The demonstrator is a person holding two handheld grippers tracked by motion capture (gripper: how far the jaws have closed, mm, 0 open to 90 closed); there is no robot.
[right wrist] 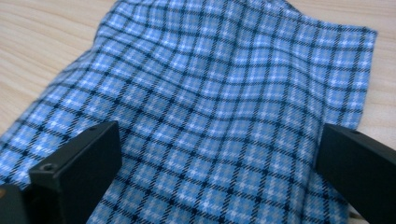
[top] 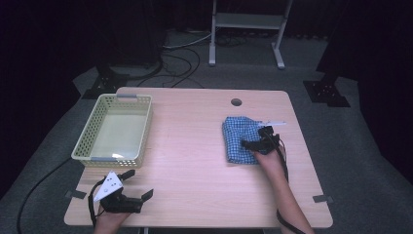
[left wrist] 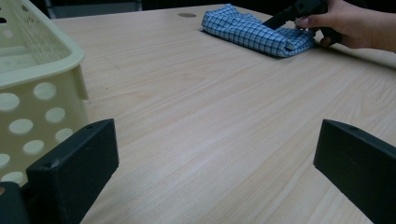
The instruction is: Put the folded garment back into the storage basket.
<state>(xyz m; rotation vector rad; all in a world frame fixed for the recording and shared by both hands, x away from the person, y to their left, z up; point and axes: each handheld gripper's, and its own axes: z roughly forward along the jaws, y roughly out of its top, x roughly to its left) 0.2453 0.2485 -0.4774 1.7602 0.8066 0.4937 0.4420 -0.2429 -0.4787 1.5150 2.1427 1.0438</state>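
- Checked blue cloth (top: 242, 139) lies folded on the right half of the wooden table (top: 195, 161), directly beneath the right gripper and well apart from the left one.
- Just ahead of the left gripper (top: 134, 187), slightly to its left, stands a cream perforated basket (top: 93, 127) on the table; its near wall shows beside the left jaw in the left gripper view.
- This left gripper rests at the near table edge, jaws spread wide with bare wood between them, holding nothing.
- Across the table, the right gripper (top: 257, 137) sits over the cloth's right side with a hand (top: 267, 157) behind it.
- In the right gripper view, its jaws stand wide apart with the checked fabric (right wrist: 219, 116) spread between them, not clamped.
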